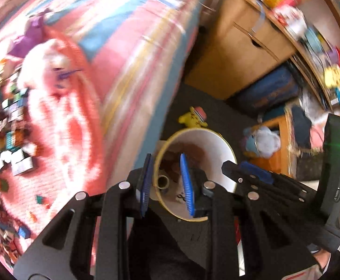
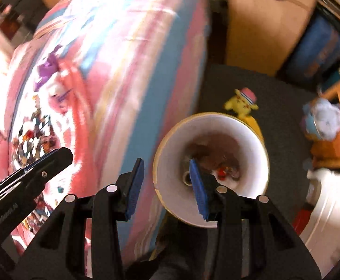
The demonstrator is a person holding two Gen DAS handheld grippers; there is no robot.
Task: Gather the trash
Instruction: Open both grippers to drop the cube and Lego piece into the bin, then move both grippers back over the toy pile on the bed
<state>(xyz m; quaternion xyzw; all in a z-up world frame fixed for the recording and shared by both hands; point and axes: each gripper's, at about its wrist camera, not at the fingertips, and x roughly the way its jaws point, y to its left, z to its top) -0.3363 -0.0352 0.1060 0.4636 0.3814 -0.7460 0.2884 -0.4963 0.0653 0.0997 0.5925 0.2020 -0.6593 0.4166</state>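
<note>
Right wrist view: both grippers point(image 2: 166, 186) point(image 1: 166, 182) hang over the bin point(image 2: 251, 140), fingers parted, holding nothing.

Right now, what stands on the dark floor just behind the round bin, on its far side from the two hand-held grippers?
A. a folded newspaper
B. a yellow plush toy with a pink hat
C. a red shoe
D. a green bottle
B: a yellow plush toy with a pink hat sits right behind the rim of the bin, on the dark floor.

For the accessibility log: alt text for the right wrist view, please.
The open right tool hangs empty above a white bin with trash in the bottom, on a dark floor. A striped bed lies left, a yellow plush beyond the bin; blurred.
</note>
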